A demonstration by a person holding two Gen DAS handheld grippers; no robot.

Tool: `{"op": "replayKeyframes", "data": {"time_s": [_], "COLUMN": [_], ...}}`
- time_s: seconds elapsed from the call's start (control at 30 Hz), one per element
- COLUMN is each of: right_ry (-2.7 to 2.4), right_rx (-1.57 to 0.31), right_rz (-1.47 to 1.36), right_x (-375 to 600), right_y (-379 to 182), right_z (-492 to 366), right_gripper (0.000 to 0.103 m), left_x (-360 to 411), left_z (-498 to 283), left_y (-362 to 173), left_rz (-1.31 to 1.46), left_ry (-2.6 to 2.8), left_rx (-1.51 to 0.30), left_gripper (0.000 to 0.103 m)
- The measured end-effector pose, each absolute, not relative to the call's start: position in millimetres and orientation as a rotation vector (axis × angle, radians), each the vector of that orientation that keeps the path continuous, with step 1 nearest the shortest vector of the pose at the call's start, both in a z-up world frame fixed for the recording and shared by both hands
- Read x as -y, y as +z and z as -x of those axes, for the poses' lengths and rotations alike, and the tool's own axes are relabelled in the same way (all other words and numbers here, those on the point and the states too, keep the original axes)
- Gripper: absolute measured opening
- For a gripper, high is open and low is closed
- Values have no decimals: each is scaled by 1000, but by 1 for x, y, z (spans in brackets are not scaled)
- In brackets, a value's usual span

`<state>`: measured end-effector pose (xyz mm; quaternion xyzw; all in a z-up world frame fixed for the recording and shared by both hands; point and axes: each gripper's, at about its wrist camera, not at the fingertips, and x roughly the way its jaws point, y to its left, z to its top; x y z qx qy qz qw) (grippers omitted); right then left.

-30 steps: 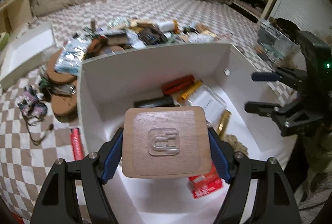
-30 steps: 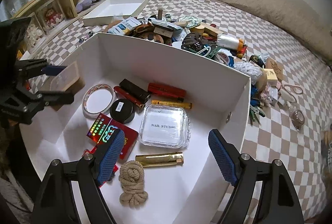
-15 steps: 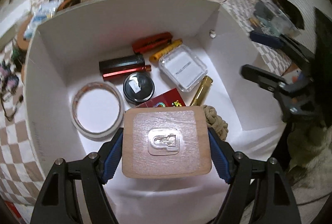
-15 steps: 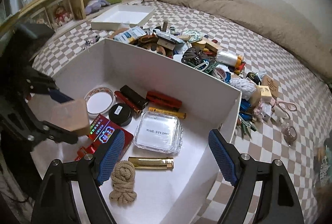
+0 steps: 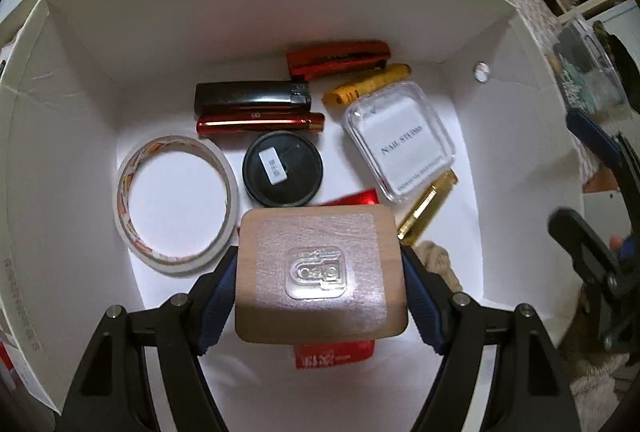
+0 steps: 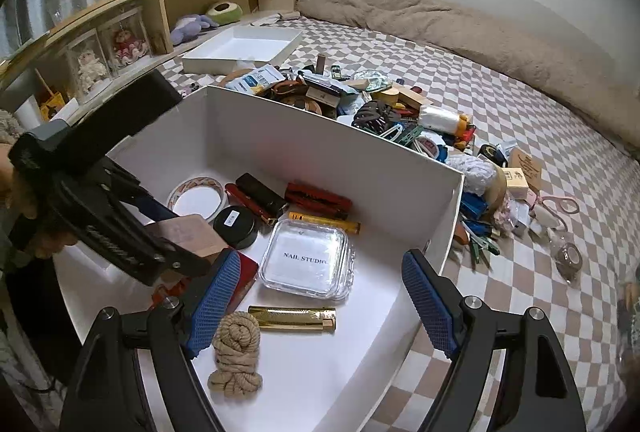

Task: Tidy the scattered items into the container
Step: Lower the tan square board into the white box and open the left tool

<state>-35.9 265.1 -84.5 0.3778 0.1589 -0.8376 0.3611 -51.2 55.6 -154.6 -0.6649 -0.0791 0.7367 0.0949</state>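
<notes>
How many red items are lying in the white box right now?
3: red case at the far wall, red tube beside the black lighter, red packet under the held wooden block. More may be hidden.

— What carries everything here?
— A bed (image 6: 460, 79) with a brown-and-white checked cover.
— What lies on it?
— A white box (image 6: 320, 147), with a heap of small items (image 6: 384, 111) just behind its far wall. A shallow white tray (image 6: 244, 49) sits farther back, a beige duvet (image 6: 460, 27) along the wall, pink scissors (image 6: 560, 205) to the right.
</notes>
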Motion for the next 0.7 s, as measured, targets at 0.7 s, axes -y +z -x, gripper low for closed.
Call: {"op": "replayKeyframes", "data": {"time_s": [0.7], "right_ry": [-2143], "right_rx": [-419], "right_rz": [-1013], "right_x": [-265], "right_y": [-94], "right_z": [35], "right_gripper": [83], "left_x": [-46], "left_z": [41], "left_y": [-133], "left_rz": [1866], "left_ry": [2309], "left_rx": [214], "left_gripper": [102]}}
